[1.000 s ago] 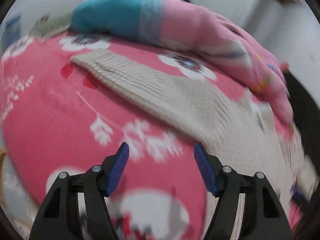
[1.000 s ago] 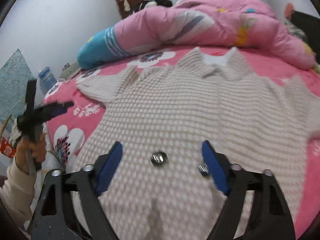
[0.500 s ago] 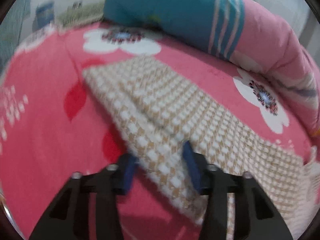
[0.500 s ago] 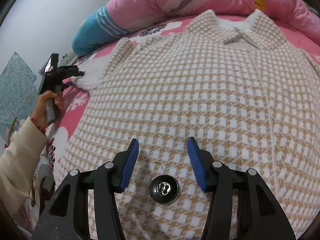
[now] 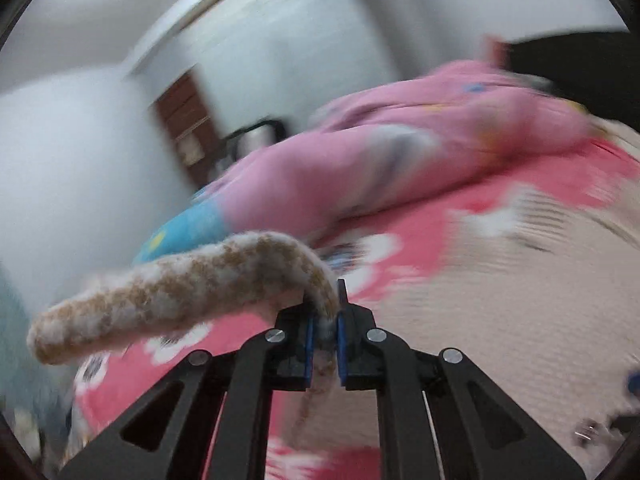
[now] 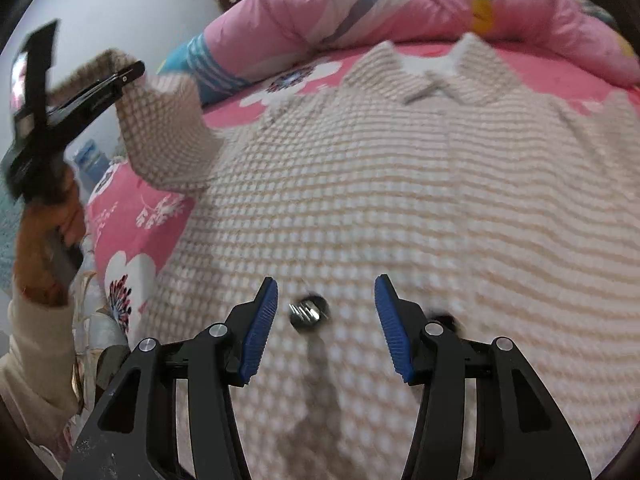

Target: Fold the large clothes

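Observation:
A large tan-and-white checked knit cardigan (image 6: 400, 184) lies spread on the pink floral bed, collar toward the far side. My left gripper (image 5: 325, 320) is shut on the cardigan's sleeve (image 5: 180, 292) and holds it lifted off the bed; the cuff curls over to the left. In the right wrist view the left gripper (image 6: 132, 72) shows at upper left with the raised sleeve (image 6: 164, 136). My right gripper (image 6: 326, 312) is open and hovers over the cardigan's lower front, with a dark metal button (image 6: 309, 313) between its fingers.
A rolled pink and blue quilt (image 6: 360, 12) lies along the far side of the bed. The pink floral sheet (image 6: 132, 220) shows at the left, near the bed edge. A brown cabinet (image 5: 188, 128) stands against the white wall.
My left gripper closed on the sleeve and lifted it up off the bed. My right gripper opened wider and stayed over the cardigan's lower front.

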`<move>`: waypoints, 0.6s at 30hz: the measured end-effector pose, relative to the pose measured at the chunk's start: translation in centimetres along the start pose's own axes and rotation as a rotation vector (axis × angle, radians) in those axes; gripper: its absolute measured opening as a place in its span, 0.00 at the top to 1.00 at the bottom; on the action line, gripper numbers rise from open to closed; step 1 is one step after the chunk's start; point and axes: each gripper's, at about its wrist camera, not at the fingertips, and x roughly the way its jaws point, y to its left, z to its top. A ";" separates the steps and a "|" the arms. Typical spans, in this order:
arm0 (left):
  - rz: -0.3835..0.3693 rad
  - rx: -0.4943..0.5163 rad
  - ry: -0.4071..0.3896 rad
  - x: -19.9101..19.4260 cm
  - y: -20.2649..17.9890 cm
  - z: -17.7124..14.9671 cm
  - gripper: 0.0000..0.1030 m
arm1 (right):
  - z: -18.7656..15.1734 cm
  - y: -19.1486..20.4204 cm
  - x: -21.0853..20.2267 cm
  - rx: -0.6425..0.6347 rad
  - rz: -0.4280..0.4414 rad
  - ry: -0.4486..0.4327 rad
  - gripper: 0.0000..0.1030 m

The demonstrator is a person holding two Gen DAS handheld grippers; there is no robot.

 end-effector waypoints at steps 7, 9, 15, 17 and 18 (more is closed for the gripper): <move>-0.426 -0.022 0.230 0.1 -9.8 -5.1 0.72 | -4.5 -5.8 -5.7 0.183 -0.102 -0.008 0.40; -0.503 -0.062 0.307 0.9 -11.1 -7.1 0.56 | -5.3 -6.9 -6.4 0.220 -0.110 0.001 0.35; -0.620 -0.176 0.291 -0.7 -8.8 -8.0 0.11 | -6.0 -8.0 -9.1 0.265 -0.097 -0.050 0.25; -0.655 -0.211 0.266 -1.5 -7.6 -8.2 0.08 | -5.9 -8.0 -9.5 0.288 -0.061 -0.077 0.23; -0.674 -0.235 0.260 -1.9 -6.7 -8.3 0.07 | -5.6 -7.8 -9.6 0.301 -0.034 -0.087 0.23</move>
